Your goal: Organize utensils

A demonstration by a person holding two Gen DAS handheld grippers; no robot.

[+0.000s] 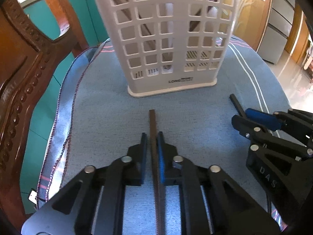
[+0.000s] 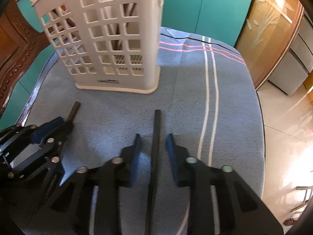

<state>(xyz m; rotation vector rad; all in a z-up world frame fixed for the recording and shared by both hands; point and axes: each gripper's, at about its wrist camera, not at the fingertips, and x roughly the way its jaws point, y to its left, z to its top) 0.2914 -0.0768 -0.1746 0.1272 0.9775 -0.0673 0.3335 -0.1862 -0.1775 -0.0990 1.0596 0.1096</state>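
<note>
Item 1: brown chopstick (image 1: pixel 152 129), slim, square-ended, dull brown with a finely textured shaft. It lies on the blue cloth (image 1: pixel 109 117), tip toward the holder, running back between the fingers of the left gripper (image 1: pixel 152 137). The jaws are pressed together on it, both blue pads against its sides.

Item 2: utensil holder (image 1: pixel 168 39), pale plastic, upright, walls pierced by a grid of square holes, dark lettering on the base band. It stands on the cloth just beyond the chopstick tips. Dark slanting sticks show through the holes; what they are cannot be told.

Item 3: black chopstick (image 2: pixel 157 129), slim, square-ended, matt black. It lies on the cloth between the fingers of the right gripper (image 2: pixel 153 140). In the right wrist view the jaws stand apart, with a gap on each side of the stick; the frame is blurred.

Views compared. The left wrist view alone shows the carved wooden chair frame (image 1: pixel 23 74) at the left and the cloth's stitched hem; there the right gripper's pads look close about the black stick. The right wrist view alone shows the white stripes (image 2: pixel 210 90) and pink lines in the cloth, the teal cabinet doors (image 2: pixel 205 9), and the left gripper from the side, with the brown stick's tip protruding.
</note>
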